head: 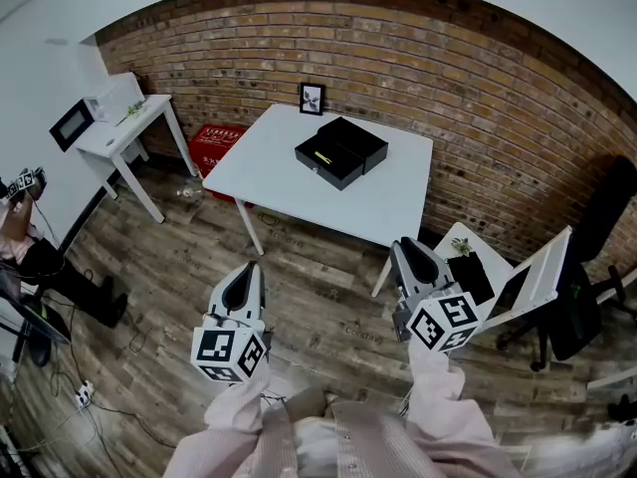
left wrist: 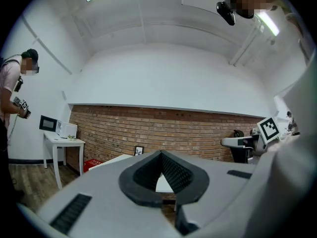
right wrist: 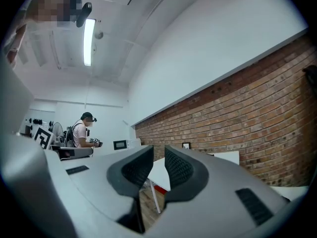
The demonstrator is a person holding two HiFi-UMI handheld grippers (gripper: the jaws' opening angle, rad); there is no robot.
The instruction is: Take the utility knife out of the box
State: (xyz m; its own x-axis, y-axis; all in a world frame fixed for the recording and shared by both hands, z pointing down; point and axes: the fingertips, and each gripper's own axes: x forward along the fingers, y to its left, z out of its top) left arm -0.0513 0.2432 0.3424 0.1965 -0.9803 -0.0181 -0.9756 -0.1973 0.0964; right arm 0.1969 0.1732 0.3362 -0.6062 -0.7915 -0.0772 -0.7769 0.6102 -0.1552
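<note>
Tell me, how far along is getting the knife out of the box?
Done: the box on the white table sits open, a yellowish thing, likely the knife, inside. In hand: nothing; the left gripper is shut, the right gripper slightly open, both empty and far off. Remaining: approach, grasp, lift out.

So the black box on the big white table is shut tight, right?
Not quite. The black box is on the big white table, but it is open, not shut. Its lid is tipped back, and a small yellow thing shows inside. The head view shows this.
</note>
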